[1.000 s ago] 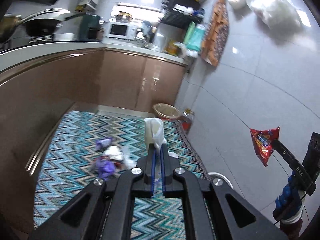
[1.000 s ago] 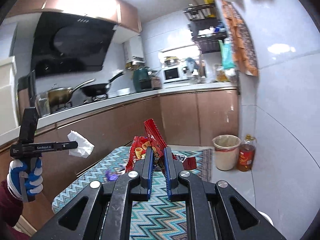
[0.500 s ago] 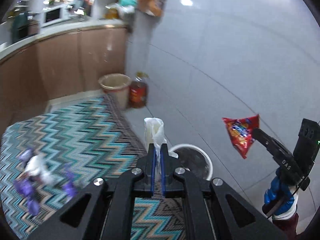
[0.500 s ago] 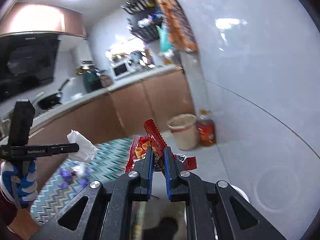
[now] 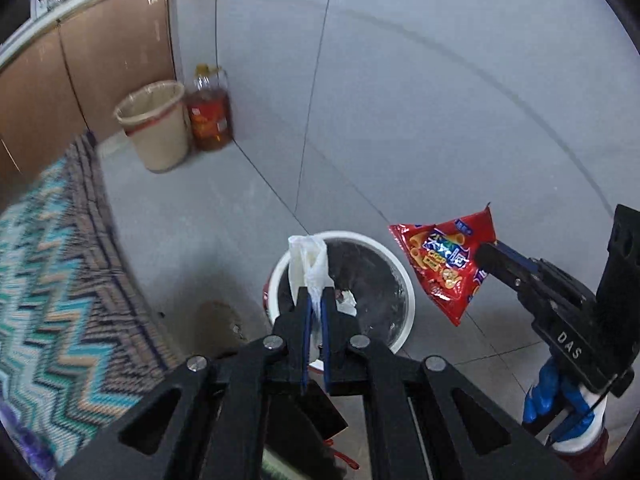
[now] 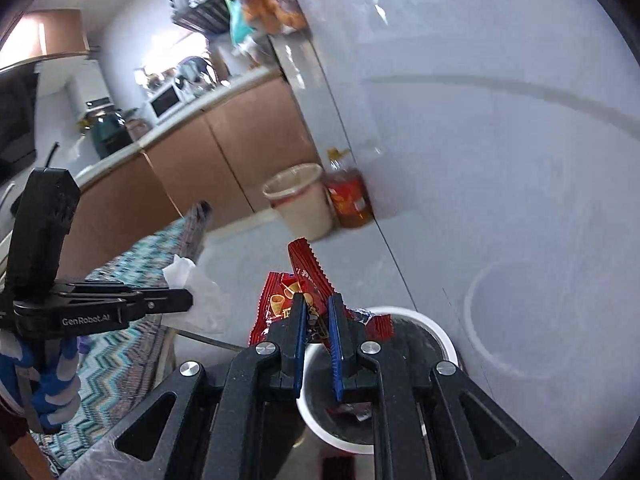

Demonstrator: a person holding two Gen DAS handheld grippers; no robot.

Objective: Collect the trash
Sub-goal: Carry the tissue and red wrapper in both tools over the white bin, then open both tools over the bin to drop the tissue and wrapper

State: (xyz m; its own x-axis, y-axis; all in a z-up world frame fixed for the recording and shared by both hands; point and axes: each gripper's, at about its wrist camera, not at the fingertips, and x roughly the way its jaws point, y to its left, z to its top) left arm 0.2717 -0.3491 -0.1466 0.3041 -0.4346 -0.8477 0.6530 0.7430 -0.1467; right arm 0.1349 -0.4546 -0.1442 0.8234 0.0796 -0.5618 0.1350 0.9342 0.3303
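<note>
Left tool [image 5: 314, 304]: clamped on a white crumpled tissue [image 5: 308, 264], held over the white-rimmed bin [image 5: 404, 280]. Right tool [image 6: 318, 312]: pinched narrow on a red snack wrapper [image 6: 308, 276], at the bin's rim [image 6: 444, 344]. Step: delivery of trash to the bin. Next: centre each piece over the dark liner, then let go. Surroundings: grey floor tile [image 5: 200, 220], zigzag rug [image 5: 60, 280], beige basket [image 5: 154, 128], oil bottle [image 5: 210, 116].

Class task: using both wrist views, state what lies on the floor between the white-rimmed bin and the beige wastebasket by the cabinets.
Nothing: bare grey floor separates the bin from the wastebasket. The left wrist view shows it best.
</note>
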